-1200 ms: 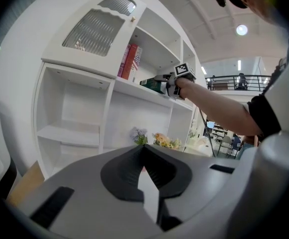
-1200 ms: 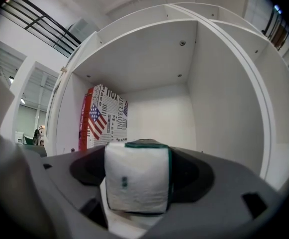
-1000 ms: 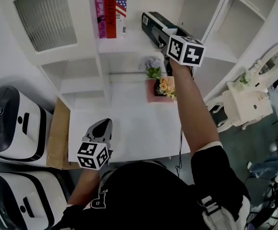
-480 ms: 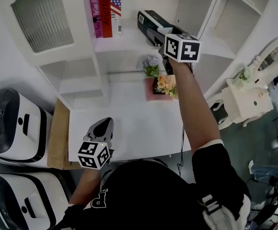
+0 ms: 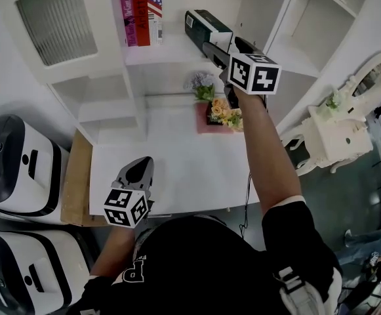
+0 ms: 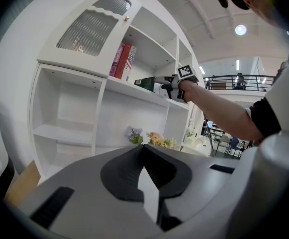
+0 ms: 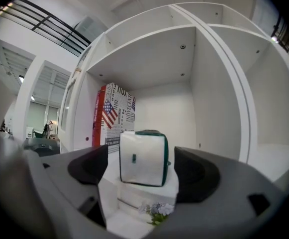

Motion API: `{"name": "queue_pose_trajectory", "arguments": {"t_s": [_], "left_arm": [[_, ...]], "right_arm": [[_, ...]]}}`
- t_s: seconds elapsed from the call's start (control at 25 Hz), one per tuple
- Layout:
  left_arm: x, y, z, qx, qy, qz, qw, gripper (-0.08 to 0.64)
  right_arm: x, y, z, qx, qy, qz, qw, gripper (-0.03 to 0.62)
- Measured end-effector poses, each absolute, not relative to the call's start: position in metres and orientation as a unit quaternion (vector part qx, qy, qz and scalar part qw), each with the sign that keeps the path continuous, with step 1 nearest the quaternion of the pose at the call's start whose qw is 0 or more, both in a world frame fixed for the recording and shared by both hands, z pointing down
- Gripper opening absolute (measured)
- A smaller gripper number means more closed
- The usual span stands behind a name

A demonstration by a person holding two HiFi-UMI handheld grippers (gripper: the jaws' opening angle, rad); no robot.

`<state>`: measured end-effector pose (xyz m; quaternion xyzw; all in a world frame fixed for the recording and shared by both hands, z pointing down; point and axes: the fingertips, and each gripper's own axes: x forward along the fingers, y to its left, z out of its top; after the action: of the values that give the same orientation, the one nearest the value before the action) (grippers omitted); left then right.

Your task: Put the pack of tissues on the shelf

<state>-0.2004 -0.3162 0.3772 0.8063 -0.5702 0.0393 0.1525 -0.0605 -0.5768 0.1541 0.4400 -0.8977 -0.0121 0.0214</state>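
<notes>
Set on the shelf [image 5: 167,50] beside upright books [image 5: 140,8], above flowers [image 5: 220,111]: pack of tissues [image 5: 205,26]. Right gripper [image 7: 143,169] released, just been opening wide, flanking the pack without pressing. Left gripper [image 5: 140,167] clenched, empty.

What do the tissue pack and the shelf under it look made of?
Tissue pack: thin, soft plastic wrap, it seems; white with green edges, corners rounded. Shelf: smooth white-painted board, probably wood or fibreboard; even colour, no grain visible.
</notes>
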Motion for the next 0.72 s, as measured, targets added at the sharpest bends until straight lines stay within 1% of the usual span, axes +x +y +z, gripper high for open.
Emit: {"name": "queue_pose_trajectory", "arguments": {"t_s": [0.32, 0.44, 0.56, 0.72], "left_arm": [[-0.17, -0.316, 0.383, 0.815, -0.555, 0.052, 0.158, 0.014], [-0.157, -0.318, 0.383, 0.819, -0.548, 0.057, 0.16, 0.014], [-0.144, -0.321, 0.383, 0.823, -0.541, 0.061, 0.159, 0.014], [-0.131, -0.322, 0.383, 0.826, -0.537, 0.063, 0.158, 0.014]], "right_arm": [[-0.042, -0.519, 0.173, 0.395, -0.918, -0.013, -0.005, 0.392], [-0.029, -0.493, 0.19, 0.372, -0.928, 0.024, -0.026, 0.339], [-0.013, -0.47, 0.207, 0.361, -0.93, 0.052, -0.047, 0.271], [0.003, -0.442, 0.223, 0.346, -0.933, 0.064, -0.07, 0.144]]}}
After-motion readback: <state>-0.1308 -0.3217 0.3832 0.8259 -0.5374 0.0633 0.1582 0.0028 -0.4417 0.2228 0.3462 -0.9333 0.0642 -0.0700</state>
